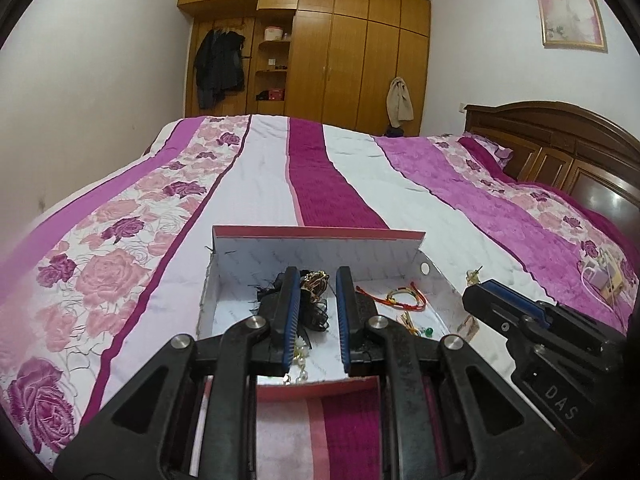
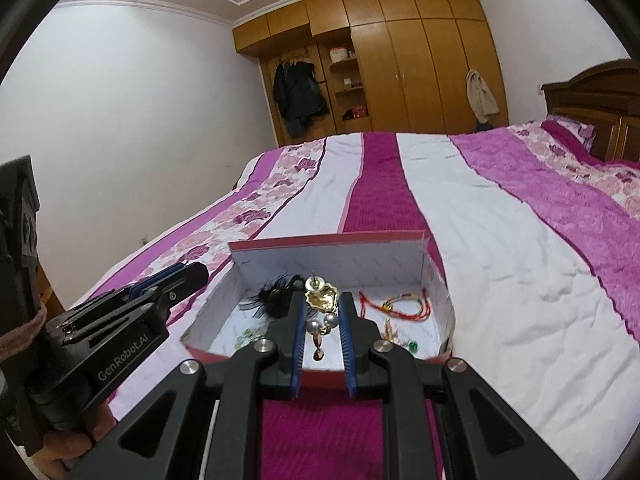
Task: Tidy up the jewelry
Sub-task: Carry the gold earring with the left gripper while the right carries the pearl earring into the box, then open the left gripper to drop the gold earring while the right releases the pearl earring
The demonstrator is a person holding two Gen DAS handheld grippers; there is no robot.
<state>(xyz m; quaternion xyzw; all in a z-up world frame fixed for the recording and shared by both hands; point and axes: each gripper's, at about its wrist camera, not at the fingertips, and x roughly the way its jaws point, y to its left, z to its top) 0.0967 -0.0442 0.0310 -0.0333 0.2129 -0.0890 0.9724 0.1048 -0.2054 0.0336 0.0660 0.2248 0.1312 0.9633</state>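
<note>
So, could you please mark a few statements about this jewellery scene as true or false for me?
1. The open red-and-white cardboard box sits on the pink-striped bedspread. True.
2. The right gripper has a gold earring with pearl drops between its jaws. True.
3. The red and yellow cord bracelets lie on the bedspread outside the box. False: they lie inside the box.
4. The black feathered ornament lies inside the box. True.
5. The dark coat lies spread on the bed. False: it hangs at the wooden wardrobe.
</note>
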